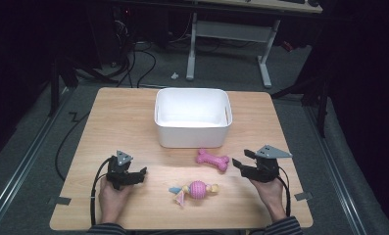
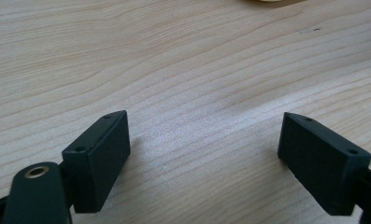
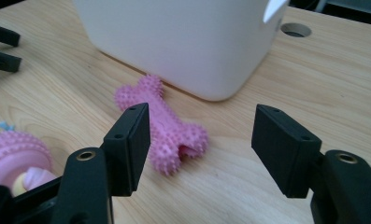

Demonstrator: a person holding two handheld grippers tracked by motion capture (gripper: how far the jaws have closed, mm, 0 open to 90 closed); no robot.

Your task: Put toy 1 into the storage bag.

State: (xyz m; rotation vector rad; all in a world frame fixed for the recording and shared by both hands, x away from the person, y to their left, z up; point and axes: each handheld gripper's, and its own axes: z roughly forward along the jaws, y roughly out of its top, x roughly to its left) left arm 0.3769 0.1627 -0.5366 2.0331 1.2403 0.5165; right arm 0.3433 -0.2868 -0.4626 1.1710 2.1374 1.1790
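Wooden table [image 1: 123,127] is bearing two wide-gaping grippers, left [image 1: 142,172] and right [image 1: 240,160]; the knobbly bone [image 1: 212,160], sitting near the bin [image 1: 192,134], is likely slipping if pinched.

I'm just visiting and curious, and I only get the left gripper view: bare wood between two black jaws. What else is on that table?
Observer: A white bin stands at the far middle of the table.
Operator: Anything inside it?
Observer: It looks empty from above.
Operator: Any toys around?
Observer: A pink spiky bone lies just in front of the bin, and a pink ball toy lies nearer the person.
Operator: Is the other tool holding one?
Observer: No, the right gripper is open, its jaws pointing toward the bone.
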